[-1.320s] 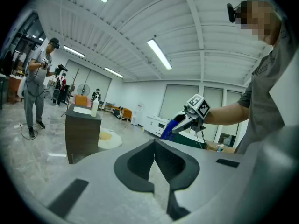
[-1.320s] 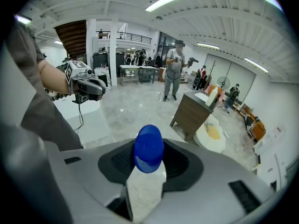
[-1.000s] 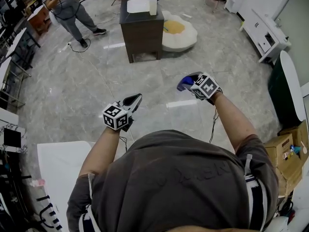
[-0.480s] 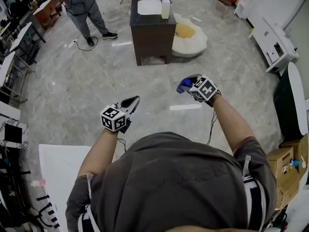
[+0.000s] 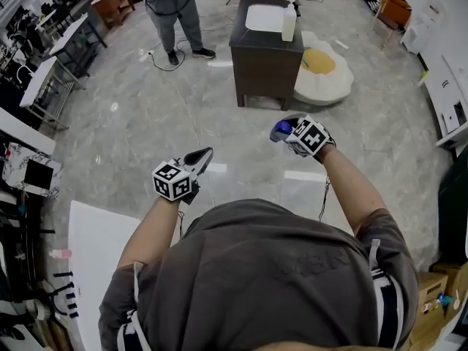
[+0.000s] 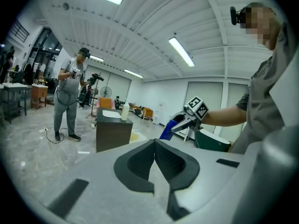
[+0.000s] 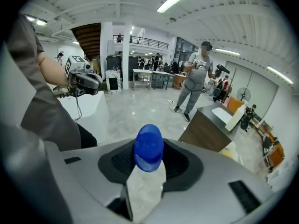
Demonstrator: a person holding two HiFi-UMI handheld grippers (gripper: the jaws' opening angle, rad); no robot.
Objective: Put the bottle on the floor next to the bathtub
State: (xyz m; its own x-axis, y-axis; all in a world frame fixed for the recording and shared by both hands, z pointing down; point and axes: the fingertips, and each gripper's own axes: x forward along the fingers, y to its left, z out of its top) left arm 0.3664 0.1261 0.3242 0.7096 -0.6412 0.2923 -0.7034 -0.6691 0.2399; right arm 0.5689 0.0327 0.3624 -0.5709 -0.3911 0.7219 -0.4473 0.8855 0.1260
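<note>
Blue-capped bottle [image 7: 148, 153] clamped in right gripper [image 7: 149, 164] | head view shows cap only | left gripper [image 6: 154, 161] jaws together

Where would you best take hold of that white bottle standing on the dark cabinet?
Grip the white bottle around its straight middle, below the narrower top. It stands upright at the edge of the cabinet, with a white basin close on one side. So I would probably come in level from the open edge side, with one jaw on each side of the body.
</note>
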